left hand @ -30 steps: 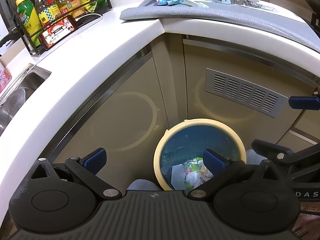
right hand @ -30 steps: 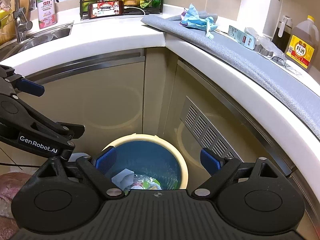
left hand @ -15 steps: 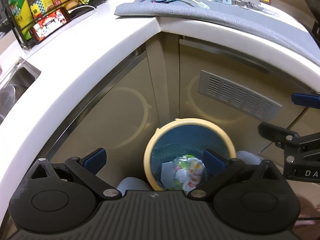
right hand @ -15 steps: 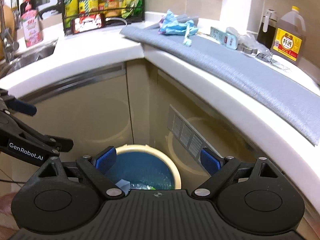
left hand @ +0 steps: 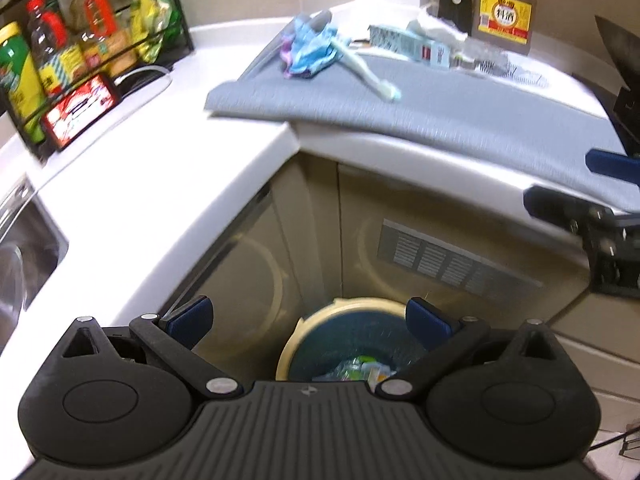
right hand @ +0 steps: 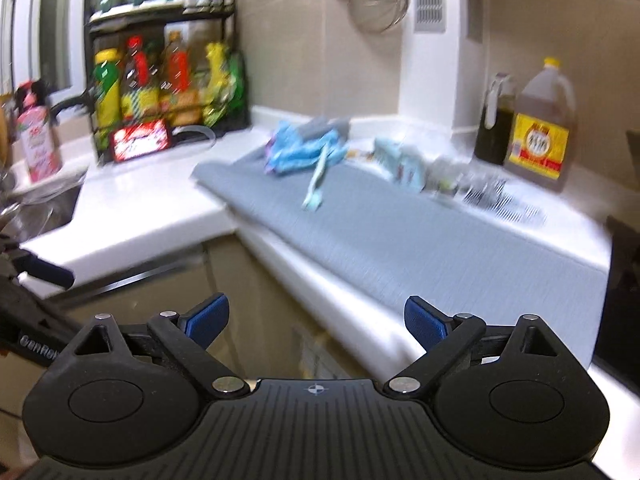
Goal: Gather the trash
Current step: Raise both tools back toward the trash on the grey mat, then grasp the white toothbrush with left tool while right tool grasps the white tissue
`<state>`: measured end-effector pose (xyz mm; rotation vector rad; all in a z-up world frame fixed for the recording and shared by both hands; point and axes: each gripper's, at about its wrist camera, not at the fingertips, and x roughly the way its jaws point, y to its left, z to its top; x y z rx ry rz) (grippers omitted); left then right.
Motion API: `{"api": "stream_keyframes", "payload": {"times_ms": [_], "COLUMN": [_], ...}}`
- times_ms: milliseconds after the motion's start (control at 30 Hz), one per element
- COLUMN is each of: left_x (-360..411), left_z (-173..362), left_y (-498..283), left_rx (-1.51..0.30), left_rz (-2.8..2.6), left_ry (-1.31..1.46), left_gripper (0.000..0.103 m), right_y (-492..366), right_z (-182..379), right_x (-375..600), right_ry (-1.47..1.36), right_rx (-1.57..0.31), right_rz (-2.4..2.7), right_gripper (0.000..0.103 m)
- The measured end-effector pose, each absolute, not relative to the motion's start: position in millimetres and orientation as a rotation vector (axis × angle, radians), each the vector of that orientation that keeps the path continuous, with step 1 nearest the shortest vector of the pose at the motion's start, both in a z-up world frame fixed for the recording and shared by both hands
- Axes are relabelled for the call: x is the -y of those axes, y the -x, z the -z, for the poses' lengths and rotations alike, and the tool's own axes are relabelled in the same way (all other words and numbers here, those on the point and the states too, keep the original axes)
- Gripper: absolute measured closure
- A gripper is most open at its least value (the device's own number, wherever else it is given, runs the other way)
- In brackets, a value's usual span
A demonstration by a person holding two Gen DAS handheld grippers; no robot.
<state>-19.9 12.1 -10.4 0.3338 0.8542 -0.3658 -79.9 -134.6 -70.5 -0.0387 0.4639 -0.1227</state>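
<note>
A round bin (left hand: 304, 332) with a cream rim and blue liner stands on the floor in the cabinet corner, with wrappers inside. On the grey mat (left hand: 460, 116) (right hand: 400, 232) lie a crumpled blue wrapper (left hand: 310, 46) (right hand: 300, 150), a pale toothbrush (left hand: 368, 74) (right hand: 316, 184), a light blue toothpaste box (left hand: 408, 44) (right hand: 404, 162) and clear plastic scraps (left hand: 480, 60) (right hand: 476, 188). My left gripper (left hand: 308, 316) is open and empty above the bin. My right gripper (right hand: 316, 318) is open and empty, raised before the counter edge; it also shows at the right in the left wrist view (left hand: 592, 216).
A black rack of sauce bottles (left hand: 72, 72) (right hand: 160, 92) stands at the back left of the white counter (left hand: 140, 200). A sink (left hand: 24, 248) is at far left. A large brown jug (left hand: 504, 8) (right hand: 542, 128) and a dark bottle (right hand: 494, 120) stand at the back right.
Both grippers have risen and tilted up from the bin toward the counter. The bin has dropped out of the right wrist view. Both stay open.
</note>
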Motion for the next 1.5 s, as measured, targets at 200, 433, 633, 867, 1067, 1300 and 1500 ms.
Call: {"api": "stream_keyframes", "payload": {"times_ms": [200, 433, 633, 867, 1067, 1300, 1500], "left_x": [18.2, 62.8, 109.4, 138.1, 154.8, 167.4, 161.4], "left_z": [-6.2, -22.4, -20.6, -2.7, 9.0, 15.1, 0.5], "left_y": [-21.1, -78.5, -137.3, -192.8, -214.8, -224.5, -225.3], "left_rx": [-0.846, -0.844, -0.858, -0.920, -0.950, -0.954, -0.938], "left_rz": [0.382, 0.403, 0.419, 0.413, 0.426, 0.440, 0.455], "left_ry": [-0.326, -0.294, -0.294, -0.276, -0.266, -0.274, -0.211], "left_gripper": [0.000, 0.000, 0.000, 0.000, 0.000, 0.001, 0.091], "right_y": [44.7, -4.1, -58.0, -139.7, -188.1, -199.8, -183.7], "right_z": [47.8, 27.2, 13.8, 21.7, 37.3, 44.1, 36.7], "right_x": [169.6, 216.3, 249.3, 267.4, 267.8, 266.7, 281.2], "right_ry": [-0.001, -0.097, -0.160, -0.161, -0.122, -0.066, -0.144], "right_rx": [-0.406, -0.356, -0.307, -0.366, -0.436, -0.440, -0.383], "right_rz": [0.198, 0.300, 0.330, 0.343, 0.354, 0.346, 0.350], "right_gripper": [0.007, 0.007, 0.005, 0.005, 0.006, 0.020, 0.099]}}
